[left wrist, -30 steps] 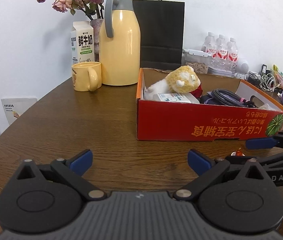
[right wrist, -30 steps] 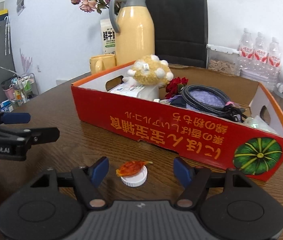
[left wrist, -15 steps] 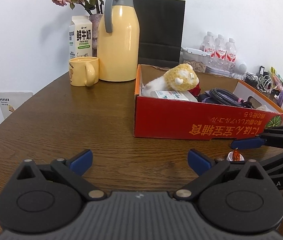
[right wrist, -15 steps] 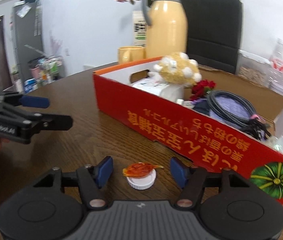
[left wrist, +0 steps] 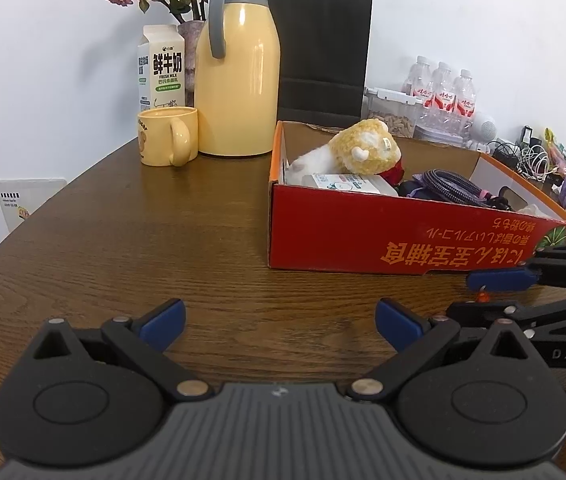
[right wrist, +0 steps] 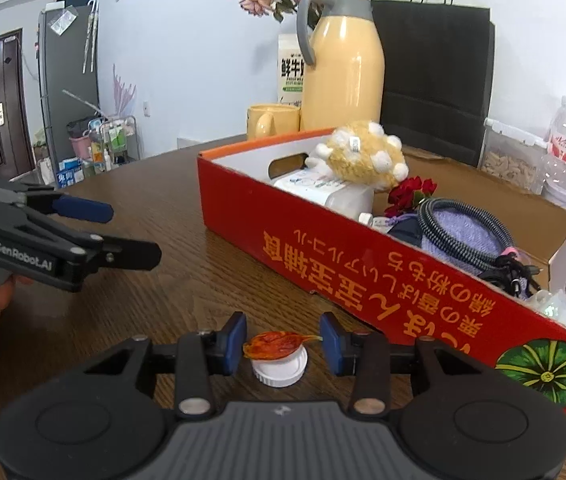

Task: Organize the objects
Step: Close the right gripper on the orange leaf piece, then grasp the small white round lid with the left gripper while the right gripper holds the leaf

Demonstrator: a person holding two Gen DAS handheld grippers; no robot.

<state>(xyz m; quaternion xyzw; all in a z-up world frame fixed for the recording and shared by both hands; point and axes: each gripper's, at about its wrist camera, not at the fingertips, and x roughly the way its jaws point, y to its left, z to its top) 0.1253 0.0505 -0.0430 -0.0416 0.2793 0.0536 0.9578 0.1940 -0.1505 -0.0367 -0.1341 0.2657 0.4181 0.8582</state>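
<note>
A white bottle cap (right wrist: 279,368) with an orange-red dried piece (right wrist: 275,346) on top lies on the wooden table in front of the red cardboard box (right wrist: 363,272). My right gripper (right wrist: 283,340) straddles it. Its jaws are closing and the blue pads stand just at the ends of the orange piece. The left wrist view shows that gripper (left wrist: 483,296) low at the right, by the box (left wrist: 363,232). My left gripper (left wrist: 279,316) hovers open over bare table with nothing between its fingers; it also shows at the left (right wrist: 123,232).
The box holds a yellow plush toy (right wrist: 367,156), a white pack, a red flower and a coiled cable (right wrist: 463,232). Behind stand a yellow thermos (left wrist: 239,80), mug (left wrist: 163,136), milk carton (left wrist: 161,68), black paper bag (left wrist: 323,48) and water bottles (left wrist: 443,92).
The right gripper's jaws have narrowed from wide apart to close beside the cap and orange piece, and its view has swung left. The left gripper has kept still and open.
</note>
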